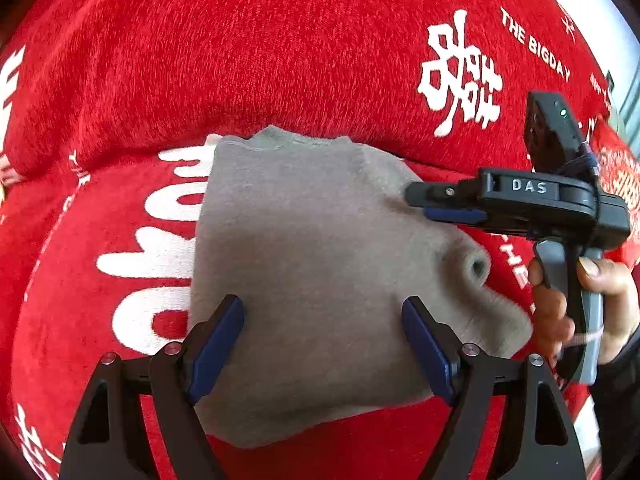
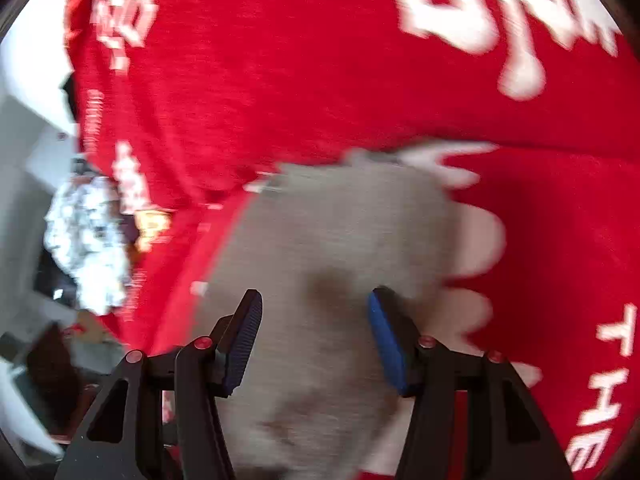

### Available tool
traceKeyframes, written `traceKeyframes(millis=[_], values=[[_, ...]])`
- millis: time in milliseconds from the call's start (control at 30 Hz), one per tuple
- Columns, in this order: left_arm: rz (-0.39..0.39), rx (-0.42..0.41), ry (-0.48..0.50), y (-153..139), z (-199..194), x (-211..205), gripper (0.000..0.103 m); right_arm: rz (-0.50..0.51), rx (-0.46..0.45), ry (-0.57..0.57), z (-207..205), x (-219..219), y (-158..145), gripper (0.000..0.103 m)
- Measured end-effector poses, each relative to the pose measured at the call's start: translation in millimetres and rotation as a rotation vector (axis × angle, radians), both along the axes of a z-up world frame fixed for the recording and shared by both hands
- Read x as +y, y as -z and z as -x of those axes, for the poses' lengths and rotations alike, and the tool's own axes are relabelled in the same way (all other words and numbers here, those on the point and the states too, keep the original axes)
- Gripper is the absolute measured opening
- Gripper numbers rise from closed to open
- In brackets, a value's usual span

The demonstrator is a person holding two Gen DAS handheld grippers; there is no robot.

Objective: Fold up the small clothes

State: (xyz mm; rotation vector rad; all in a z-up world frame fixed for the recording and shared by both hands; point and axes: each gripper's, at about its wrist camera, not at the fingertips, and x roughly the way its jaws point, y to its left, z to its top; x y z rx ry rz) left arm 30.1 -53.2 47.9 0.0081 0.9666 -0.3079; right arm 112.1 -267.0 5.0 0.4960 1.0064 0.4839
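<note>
A small grey garment lies folded on a red blanket with white lettering. One rolled end of it, with a dark opening, sticks out to the right. My left gripper hovers over the garment's near part, jaws open and nothing pinched between the blue pads. A hand holds my right gripper, whose tips are over the garment's right edge. The right wrist view is blurred: the right gripper stands open above the grey garment, holding nothing.
The red blanket rises in a thick ridge just behind the garment. In the right wrist view a crumpled silvery object sits past the blanket's left edge, with a white surface and dark furniture beyond.
</note>
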Motion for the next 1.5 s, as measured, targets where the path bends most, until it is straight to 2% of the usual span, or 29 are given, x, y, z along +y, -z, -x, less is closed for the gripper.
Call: traceKeyframes(millis=[67, 167, 367, 467, 533, 600, 667, 767, 833, 867, 900, 933, 967, 1067, 1200, 1333, 1500], values=[[-0.004, 0.005, -0.002, -1, 1, 5, 0.082, 0.007, 0.012, 0.046, 5, -14, 7, 0.059], [0.037, 0.022, -0.020, -11, 5, 19, 0.082, 0.029, -0.001, 0.097, 24, -28, -4, 0.059], [0.016, -0.012, -0.033, -16, 33, 51, 0.082, 0.050, -0.193, -0.005, 103, 1, -56, 0.060], [-0.007, -0.010, -0.016, -10, 47, 57, 0.082, 0.034, -0.275, -0.057, 129, 22, -72, 0.060], [-0.025, -0.004, -0.014, -6, 49, 56, 0.082, 0.009, -0.317, -0.109, 140, 41, -76, 0.064], [-0.041, -0.007, -0.023, -1, 46, 55, 0.082, 0.017, -0.292, -0.143, 136, 57, -69, 0.065], [-0.060, 0.013, -0.059, 7, 38, 60, 0.082, 0.082, -0.248, -0.119, 130, 61, -54, 0.065], [-0.004, 0.081, -0.070, 19, 28, 75, 0.082, 0.156, -0.148, -0.038, 120, 40, -22, 0.064], [0.016, 0.107, -0.065, 25, 30, 82, 0.082, 0.057, -0.120, -0.016, 122, 20, -8, 0.063], [0.004, 0.110, -0.065, 27, 31, 83, 0.082, 0.021, -0.126, -0.009, 124, 13, -5, 0.066], [-0.020, 0.115, -0.073, 29, 33, 85, 0.082, 0.047, -0.115, 0.023, 128, 7, -4, 0.075], [-0.033, 0.116, -0.076, 29, 35, 87, 0.082, 0.118, -0.085, 0.062, 129, 3, 0, 0.077], [-0.025, 0.119, -0.069, 27, 37, 91, 0.082, 0.139, -0.065, 0.081, 132, -3, 4, 0.077], [0.052, 0.129, -0.052, 14, 40, 106, 0.082, 0.078, -0.062, 0.116, 146, -23, 4, 0.077], [0.165, 0.183, -0.019, -3, 18, 116, 0.082, 0.048, -0.122, 0.176, 157, -41, -16, 0.082], [0.214, 0.258, -0.003, -5, -23, 108, 0.082, -0.002, -0.096, 0.175, 138, -41, -19, 0.083], [0.317, 0.328, 0.021, 6, -70, 96, 0.082, -0.090, 0.001, 0.145, 95, -37, 1, 0.083]])
